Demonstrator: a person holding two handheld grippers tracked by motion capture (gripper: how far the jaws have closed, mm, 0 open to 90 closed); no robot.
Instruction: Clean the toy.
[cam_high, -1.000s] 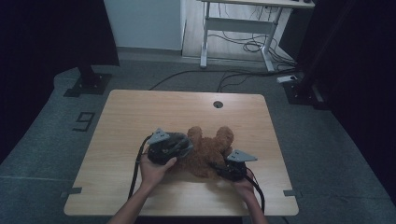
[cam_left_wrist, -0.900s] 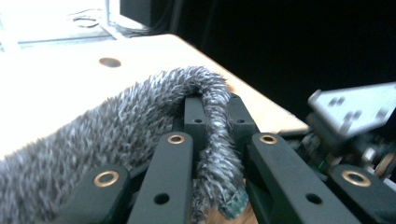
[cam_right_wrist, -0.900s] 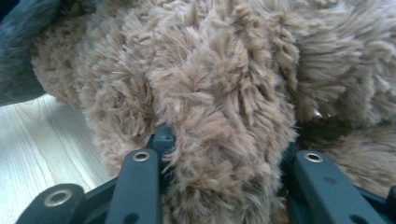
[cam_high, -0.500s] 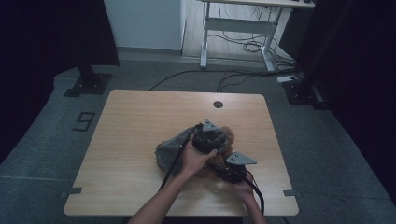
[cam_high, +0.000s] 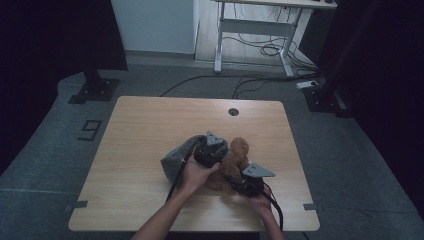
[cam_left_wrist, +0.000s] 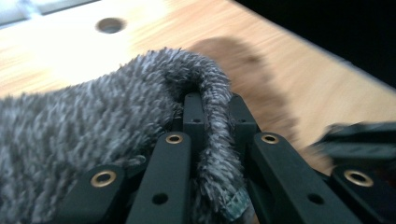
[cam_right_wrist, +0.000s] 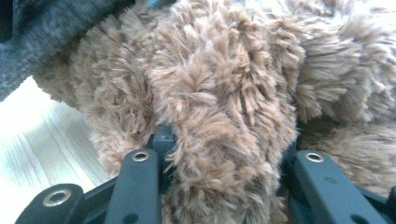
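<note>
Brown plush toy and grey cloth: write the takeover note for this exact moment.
Left gripper: shut on a fold of the grey fuzzy cloth, holding it over the toy.
Right gripper: shut on the brown plush toy, which lies on the wooden table.
Done: cloth gripped and brought up to the toy; in the high view it lies against the toy's left side.
Left, probably: draw the cloth across the toy, then release both.
</note>
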